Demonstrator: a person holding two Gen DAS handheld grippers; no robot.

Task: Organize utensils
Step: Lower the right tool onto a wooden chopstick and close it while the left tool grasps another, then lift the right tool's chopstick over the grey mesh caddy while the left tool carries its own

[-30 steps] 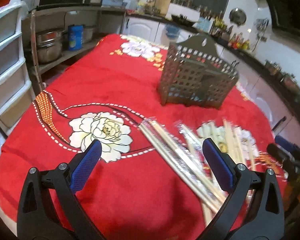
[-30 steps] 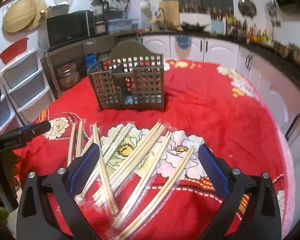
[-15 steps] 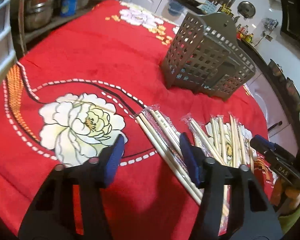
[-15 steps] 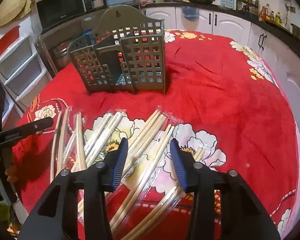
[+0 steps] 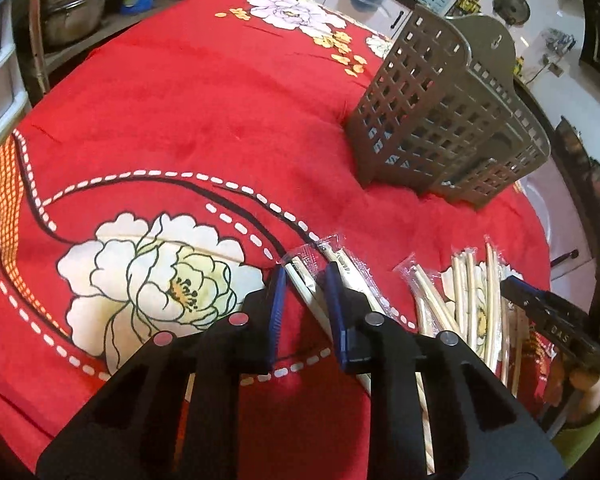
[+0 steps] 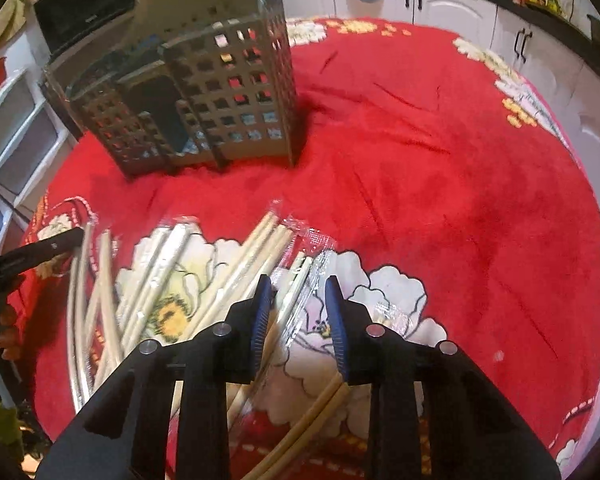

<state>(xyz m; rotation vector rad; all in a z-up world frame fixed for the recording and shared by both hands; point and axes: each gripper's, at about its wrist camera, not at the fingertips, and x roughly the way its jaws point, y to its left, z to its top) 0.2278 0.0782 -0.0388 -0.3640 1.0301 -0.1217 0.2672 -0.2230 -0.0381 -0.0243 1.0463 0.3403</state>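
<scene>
Several wrapped pairs of wooden chopsticks lie on a red flowered tablecloth [image 5: 188,112]. My left gripper [image 5: 305,280] points down over the leftmost packet [image 5: 300,262]. Its jaws are closing with that packet between the blue pads, and a small gap still shows. My right gripper [image 6: 298,282] is closing too, straddling a wrapped pair [image 6: 305,264] in the pile's middle without pressing on it. The grey lattice utensil holder [image 5: 440,120] [image 6: 204,92] stands upright farther back. More chopsticks [image 5: 468,292] [image 6: 156,276] lie spread beside each gripper.
The right gripper's tip [image 5: 540,312] shows at the left view's right edge, and the left gripper's tip [image 6: 40,252] at the right view's left edge. White plastic drawers [image 6: 16,128], a shelf with metal pots [image 5: 72,8] and kitchen cabinets [image 6: 452,4] surround the round table.
Both grippers came down and forward onto the chopsticks. Their jaws narrowed from wide apart to a small gap around one wrapped packet each.
</scene>
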